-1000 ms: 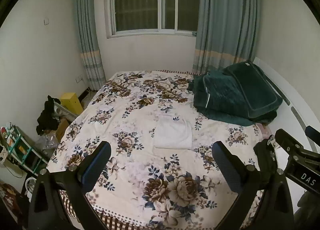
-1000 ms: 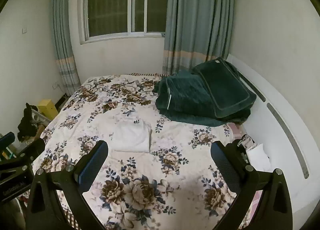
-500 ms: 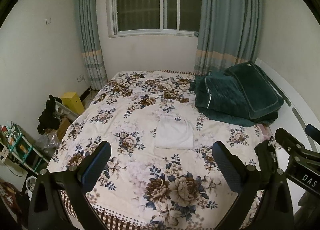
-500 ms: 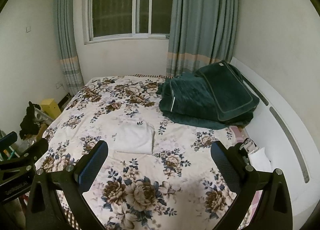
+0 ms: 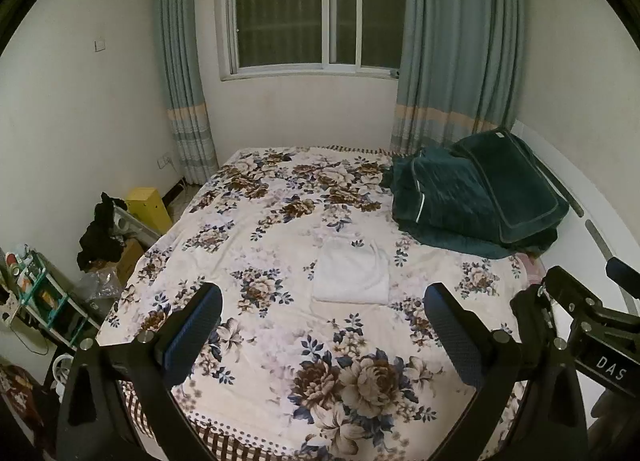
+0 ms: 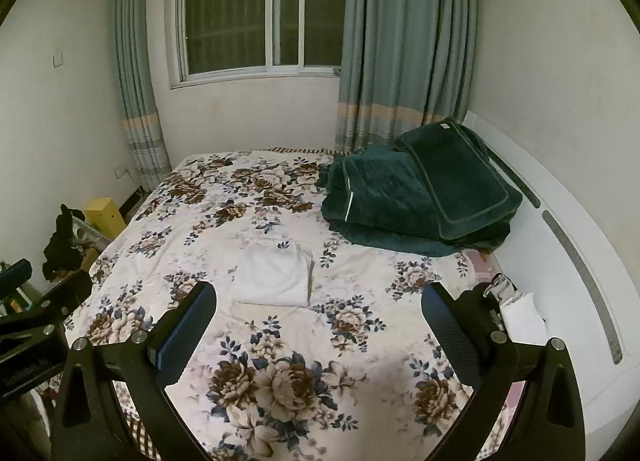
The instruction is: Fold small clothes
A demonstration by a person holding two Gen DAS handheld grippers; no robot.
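A small white garment (image 5: 352, 271) lies folded into a neat rectangle near the middle of the floral bedspread (image 5: 280, 221); it also shows in the right wrist view (image 6: 274, 275). My left gripper (image 5: 322, 313) is open and empty, held well back above the bed's near edge. My right gripper (image 6: 318, 311) is open and empty too, also far back from the garment. The right gripper's body shows at the right edge of the left wrist view (image 5: 580, 313).
A folded dark green blanket and pillow (image 5: 476, 197) lie at the bed's far right by the white headboard (image 6: 560, 245). A yellow box (image 5: 148, 207), black clothing (image 5: 98, 235) and a shelf cart (image 5: 36, 297) stand on the floor left of the bed. White items (image 6: 520, 311) sit at the bed's right edge.
Both grippers have tilted up and drawn back a little, so the bed and garment sit slightly lower in view. The garment has not moved. Both stay open.
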